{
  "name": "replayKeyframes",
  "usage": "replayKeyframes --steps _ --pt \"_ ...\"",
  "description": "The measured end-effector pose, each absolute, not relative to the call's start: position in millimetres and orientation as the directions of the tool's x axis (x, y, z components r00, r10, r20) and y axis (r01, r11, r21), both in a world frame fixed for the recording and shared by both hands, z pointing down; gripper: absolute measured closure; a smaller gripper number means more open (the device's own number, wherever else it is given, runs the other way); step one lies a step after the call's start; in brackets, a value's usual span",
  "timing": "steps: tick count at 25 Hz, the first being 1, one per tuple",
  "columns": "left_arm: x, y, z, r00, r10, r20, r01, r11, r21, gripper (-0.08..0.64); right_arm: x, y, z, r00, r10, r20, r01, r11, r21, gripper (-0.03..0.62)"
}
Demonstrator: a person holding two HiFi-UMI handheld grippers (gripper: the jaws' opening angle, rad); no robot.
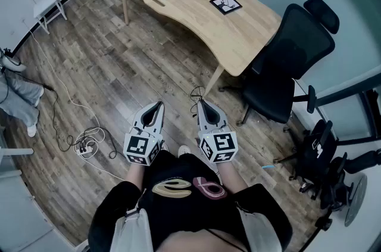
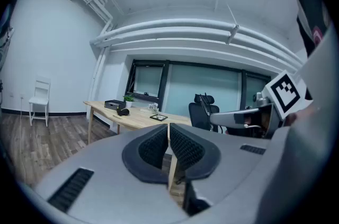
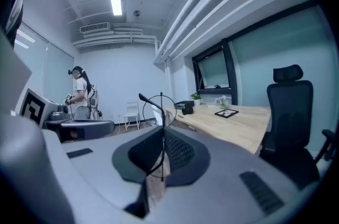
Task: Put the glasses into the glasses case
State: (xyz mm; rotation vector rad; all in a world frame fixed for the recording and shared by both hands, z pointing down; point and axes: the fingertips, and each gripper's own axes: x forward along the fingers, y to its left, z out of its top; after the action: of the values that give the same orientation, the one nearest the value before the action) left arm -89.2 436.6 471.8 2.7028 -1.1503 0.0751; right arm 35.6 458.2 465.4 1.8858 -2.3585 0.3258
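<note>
Glasses (image 3: 162,112) in right gripper (image 3: 161,132) fingers; left gripper (image 2: 169,132) fingers together; person (image 3: 82,93) solely in right gripper view.

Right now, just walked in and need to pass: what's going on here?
A person stands on the wood floor, holding two grippers. The right gripper is shut on thin wire glasses; the left gripper is shut and empty. The desk stands apart ahead; nothing is cased yet.

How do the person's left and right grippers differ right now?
The right gripper is clamped on thin wire-framed glasses; the left gripper holds nothing. The right gripper's pads press the frame, the left gripper's pads simply meet. Both carry marker cubes and aim toward the wooden desk.
</note>
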Motion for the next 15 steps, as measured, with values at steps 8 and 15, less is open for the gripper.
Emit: replayKeyframes --steps 8,15 --pt "-95.7 437.0 476.4 0.692 -0.712 0.117 -0.720 -0.670 0.178 0.534 35.4 461.4 469.9 -0.213 -0.951 0.224 -0.975 0.192 -0.111 0.575" --pt "-112.2 419.1 480.9 0.702 -0.703 0.112 -0.710 -0.680 0.181 0.534 34.1 448.1 472.6 -0.171 -0.966 0.192 -0.978 0.143 -0.149 0.575"
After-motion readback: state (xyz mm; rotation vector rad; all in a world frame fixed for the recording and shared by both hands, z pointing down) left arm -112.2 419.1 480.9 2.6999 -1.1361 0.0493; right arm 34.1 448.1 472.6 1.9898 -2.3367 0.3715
